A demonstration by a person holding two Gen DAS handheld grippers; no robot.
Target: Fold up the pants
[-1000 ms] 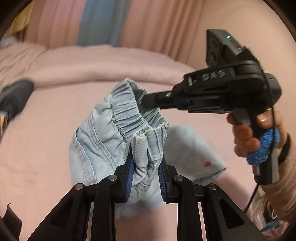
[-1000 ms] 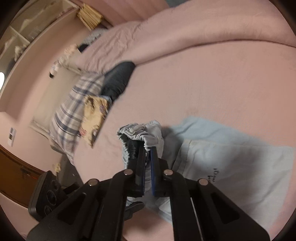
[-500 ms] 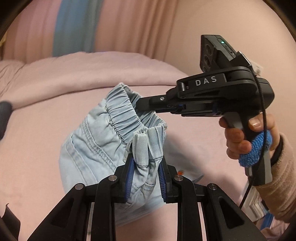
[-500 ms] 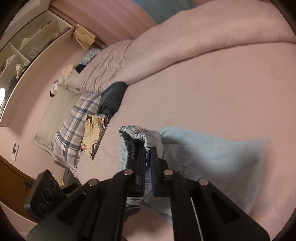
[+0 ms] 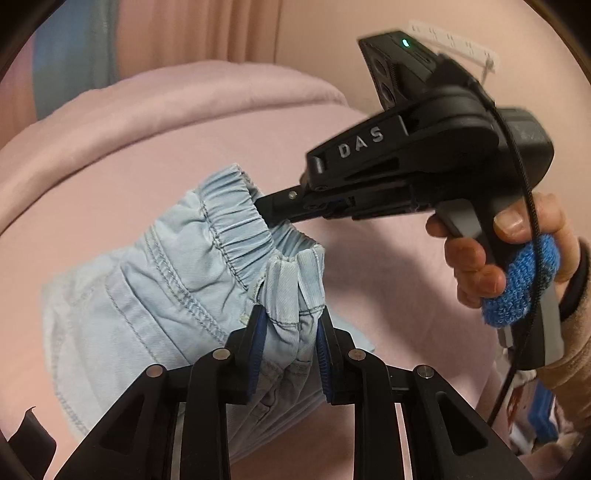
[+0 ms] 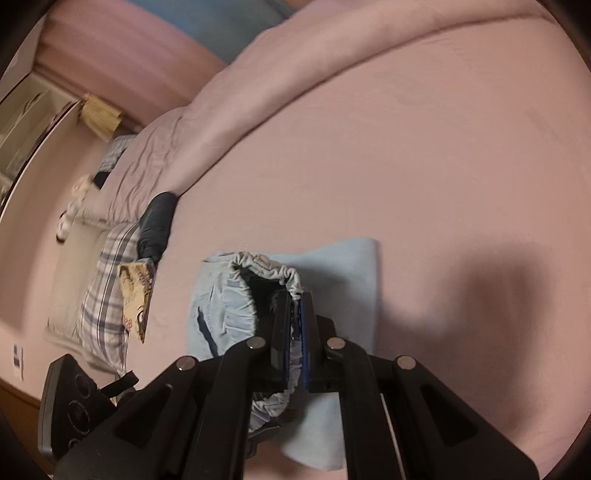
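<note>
Light blue denim pants (image 5: 155,295) with an elastic waistband hang over the pink bed (image 5: 110,155). My left gripper (image 5: 290,339) is shut on a bunched part of the waistband. My right gripper (image 6: 293,332) is shut on another part of the waistband, and it shows in the left wrist view (image 5: 266,208) reaching in from the right. The waistband opening gapes in the right wrist view (image 6: 258,291). The lower part of the pants (image 6: 343,273) lies flat on the bed.
A plaid pillow (image 6: 107,291), a patterned cushion (image 6: 136,295) and a dark garment (image 6: 157,225) lie at the bed's left side. A folded pink duvet (image 6: 295,59) runs along the far edge. Curtains (image 5: 184,33) hang behind.
Both grippers have lifted the waistband higher and swung it round. The waistband opening now gapes wider, and less of the pants lies spread on the bed.
</note>
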